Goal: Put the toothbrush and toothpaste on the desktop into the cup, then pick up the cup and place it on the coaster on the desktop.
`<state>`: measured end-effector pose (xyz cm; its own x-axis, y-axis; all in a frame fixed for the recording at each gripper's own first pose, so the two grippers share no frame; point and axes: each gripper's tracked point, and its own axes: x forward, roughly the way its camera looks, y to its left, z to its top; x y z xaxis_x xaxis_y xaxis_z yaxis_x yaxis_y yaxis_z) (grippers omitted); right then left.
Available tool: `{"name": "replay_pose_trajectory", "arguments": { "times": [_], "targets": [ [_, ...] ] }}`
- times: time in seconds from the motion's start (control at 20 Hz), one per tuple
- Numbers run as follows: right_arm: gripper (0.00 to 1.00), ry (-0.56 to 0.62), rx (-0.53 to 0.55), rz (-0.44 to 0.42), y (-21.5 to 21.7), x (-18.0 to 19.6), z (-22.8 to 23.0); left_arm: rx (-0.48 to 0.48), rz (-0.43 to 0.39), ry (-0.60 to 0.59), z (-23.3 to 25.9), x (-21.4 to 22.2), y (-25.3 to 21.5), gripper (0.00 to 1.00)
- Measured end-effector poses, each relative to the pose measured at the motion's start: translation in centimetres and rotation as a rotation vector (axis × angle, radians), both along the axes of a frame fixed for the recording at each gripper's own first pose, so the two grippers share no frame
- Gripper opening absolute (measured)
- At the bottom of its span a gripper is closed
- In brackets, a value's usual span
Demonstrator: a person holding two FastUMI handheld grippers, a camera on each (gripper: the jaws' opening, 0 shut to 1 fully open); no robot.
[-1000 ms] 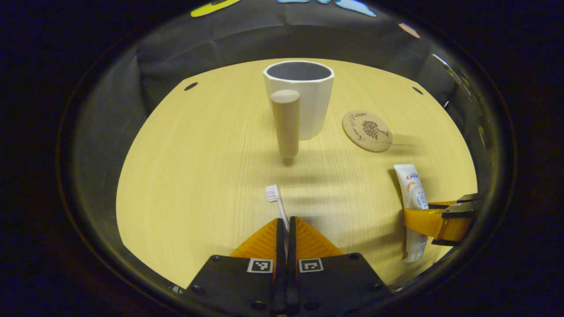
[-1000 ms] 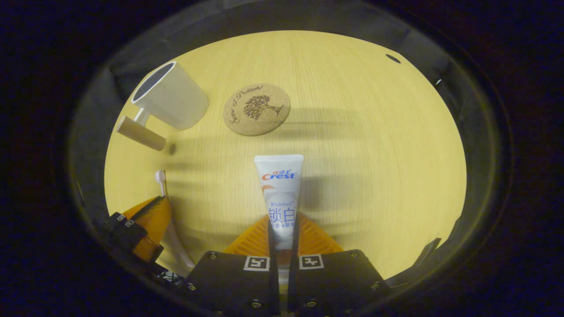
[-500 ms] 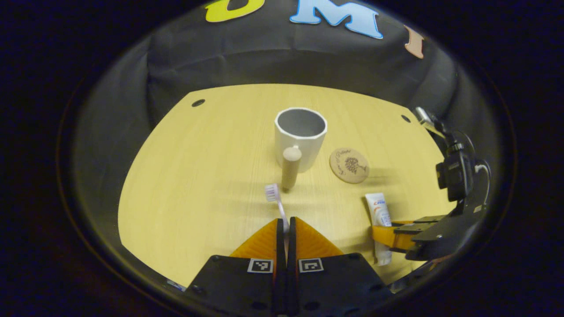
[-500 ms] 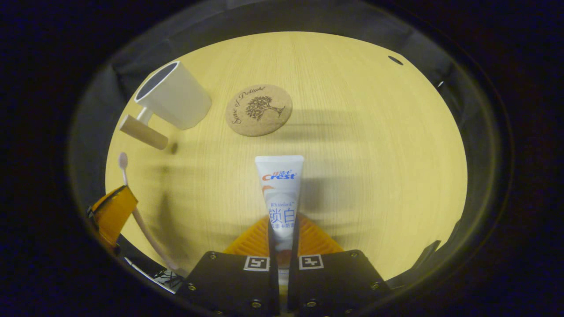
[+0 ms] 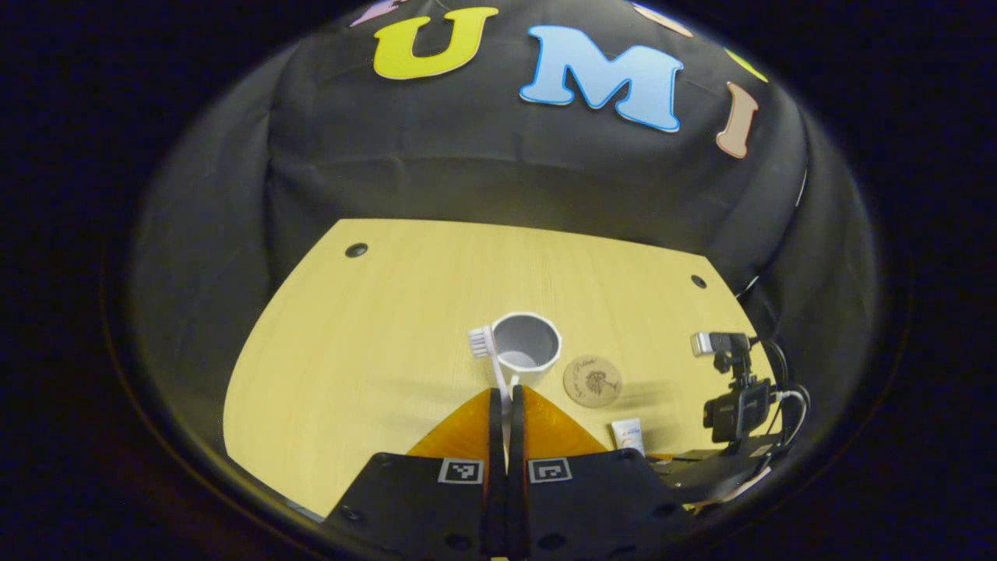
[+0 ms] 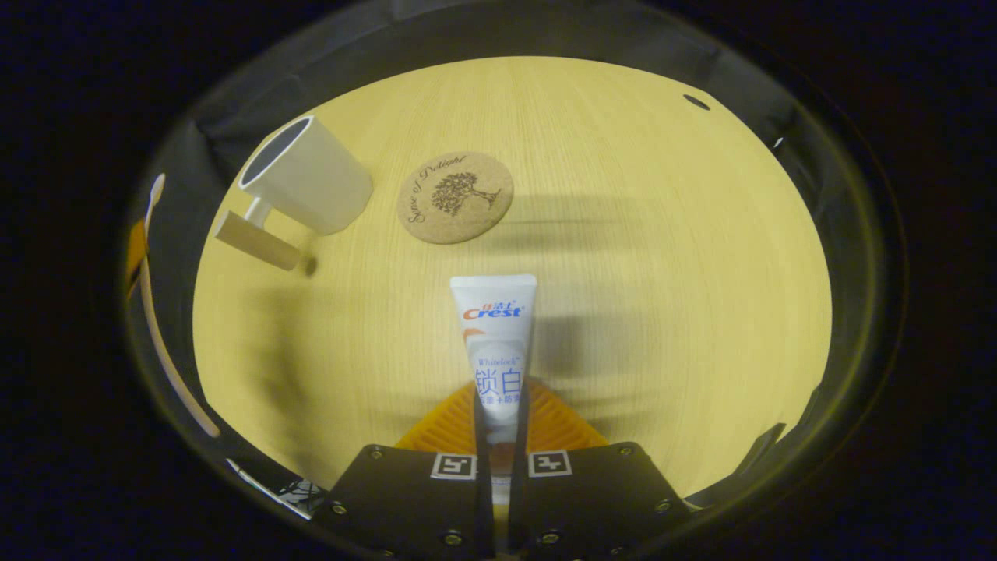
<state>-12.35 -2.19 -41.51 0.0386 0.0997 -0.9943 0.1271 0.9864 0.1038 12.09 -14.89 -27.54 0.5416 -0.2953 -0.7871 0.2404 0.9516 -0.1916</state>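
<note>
Now left gripper [image 5: 505, 405] fingers clamp toothbrush [image 5: 489, 360]; right gripper [image 6: 498, 405] fingers clamp toothpaste [image 6: 495, 335] — cup [image 6: 308, 175] apart.

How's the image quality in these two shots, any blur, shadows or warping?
Right gripper view: toothpaste in the right tongs is sharp; streaky shadows cross the desktop, and the toothbrush at the left edge smears. Left gripper view: dim, fisheye bends the desktop edge; cup and coaster appear small.

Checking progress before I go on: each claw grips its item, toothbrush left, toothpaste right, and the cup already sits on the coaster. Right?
Not quite. The cup stands on the bare desktop beside the coaster, apart from it, as the right gripper view shows. The rest holds: left claw grips the toothbrush, right claw the toothpaste.
</note>
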Motion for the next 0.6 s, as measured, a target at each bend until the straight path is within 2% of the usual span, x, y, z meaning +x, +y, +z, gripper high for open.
{"name": "replay_pose_trajectory", "arguments": {
  "times": [0.3,0.6],
  "targets": [
    [0.10,-0.010,0.026,-0.020,0.0,0.0,0.1,-0.017,-0.028,-0.130,1.6,9.7,-3.1,0.06],
    [0.10,-0.024,0.046,-0.040,0.0,0.0,0.0,-0.040,-0.105,-0.180,-0.3,14.5,-7.9,0.07]
  ]
}}
